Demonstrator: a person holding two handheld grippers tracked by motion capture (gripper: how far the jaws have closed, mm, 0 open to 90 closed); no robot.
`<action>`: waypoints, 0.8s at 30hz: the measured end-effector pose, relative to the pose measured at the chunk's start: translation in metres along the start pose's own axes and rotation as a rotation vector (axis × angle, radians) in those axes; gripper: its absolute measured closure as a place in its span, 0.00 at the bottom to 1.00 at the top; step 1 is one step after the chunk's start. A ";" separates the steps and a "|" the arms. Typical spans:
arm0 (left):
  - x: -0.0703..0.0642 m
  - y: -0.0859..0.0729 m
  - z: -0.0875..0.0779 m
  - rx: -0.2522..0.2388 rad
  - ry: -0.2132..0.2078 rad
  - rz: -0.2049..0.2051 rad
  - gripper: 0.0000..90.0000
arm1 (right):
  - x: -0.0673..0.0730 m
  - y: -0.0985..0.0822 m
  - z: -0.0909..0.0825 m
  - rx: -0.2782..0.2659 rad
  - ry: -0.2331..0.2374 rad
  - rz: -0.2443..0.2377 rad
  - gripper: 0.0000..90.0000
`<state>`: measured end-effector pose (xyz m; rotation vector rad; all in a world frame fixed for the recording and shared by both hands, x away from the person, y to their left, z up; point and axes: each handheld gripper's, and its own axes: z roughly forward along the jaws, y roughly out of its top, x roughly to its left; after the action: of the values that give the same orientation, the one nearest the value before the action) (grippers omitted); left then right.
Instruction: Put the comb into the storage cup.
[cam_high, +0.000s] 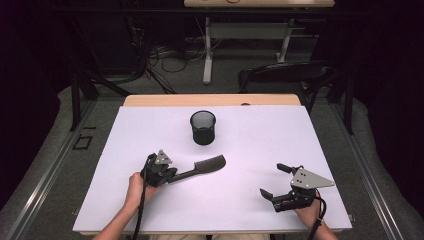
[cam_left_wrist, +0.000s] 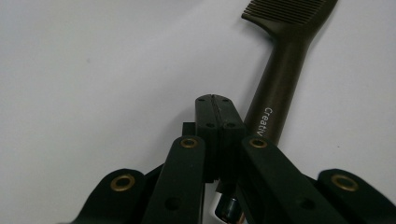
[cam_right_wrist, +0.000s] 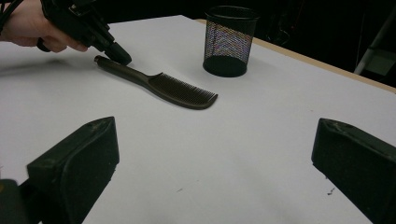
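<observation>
Nearest, at the right of the desk (cam_high: 250, 200), the right tongs (cam_high: 274, 181) rest on the white surface in the person's right hand (cam_high: 311, 210), jaws spread wide with nothing between them. At near left, the left tongs (cam_high: 172, 176) sit in the left hand (cam_high: 134, 187), jaws pressed flat together. In the left gripper view the closed tips lie just beside the handle of the dark comb (cam_left_wrist: 280, 93), not around it; the right gripper view shows them at the handle's end. Whether they touch it cannot be told. The comb lies flat, teeth end pointing right and slightly far. Farther off, near the desk's centre, a black mesh cup (cam_high: 203, 127) stands upright, well apart from the comb.
</observation>
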<state>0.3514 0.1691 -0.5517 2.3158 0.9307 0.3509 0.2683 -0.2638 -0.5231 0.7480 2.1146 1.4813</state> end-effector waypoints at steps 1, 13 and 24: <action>0.000 0.000 0.000 0.001 -0.004 -0.002 1.00 | 0.000 0.000 0.000 0.001 0.001 0.004 0.01; 0.001 0.000 -0.004 -0.023 0.000 -0.007 0.91 | 0.000 0.000 0.000 0.001 0.006 0.003 0.01; 0.009 0.005 -0.017 -0.087 -0.010 -0.018 0.50 | -0.001 0.000 0.001 0.004 0.006 0.001 0.01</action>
<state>0.3527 0.1797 -0.5357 2.2268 0.9135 0.3653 0.2694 -0.2634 -0.5237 0.7463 2.1229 1.4820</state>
